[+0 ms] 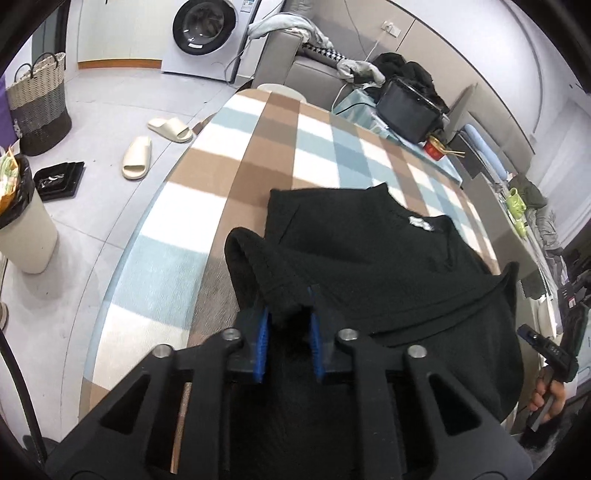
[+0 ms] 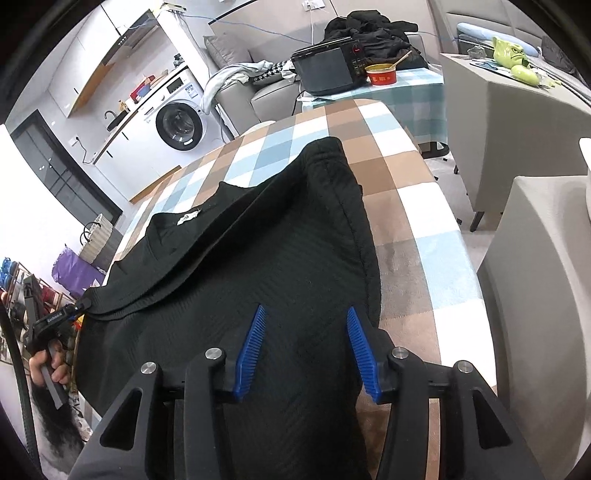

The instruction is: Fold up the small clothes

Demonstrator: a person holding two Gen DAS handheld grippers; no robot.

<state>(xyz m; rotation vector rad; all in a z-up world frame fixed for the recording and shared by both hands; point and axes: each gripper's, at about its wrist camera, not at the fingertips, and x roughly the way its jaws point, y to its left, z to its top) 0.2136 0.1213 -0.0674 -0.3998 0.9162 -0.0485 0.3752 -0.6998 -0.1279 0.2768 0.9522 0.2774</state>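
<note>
The left tool pinches a bunched fold of the black shirt between its blue pads. The right tool stands with its jaws apart over the shirt, its pads not pressing the cloth. The shirt lies on the checked counter, partly lifted at its near edge. Beyond the shirt sits a black oven with a red bowl just beside it. Farther off than the shirt stands a washing machine.

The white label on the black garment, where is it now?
The white label sits at the neckline of the black garment, which lies on the checked blanket. In the right wrist view it appears left of centre, beyond the gripper.
</note>
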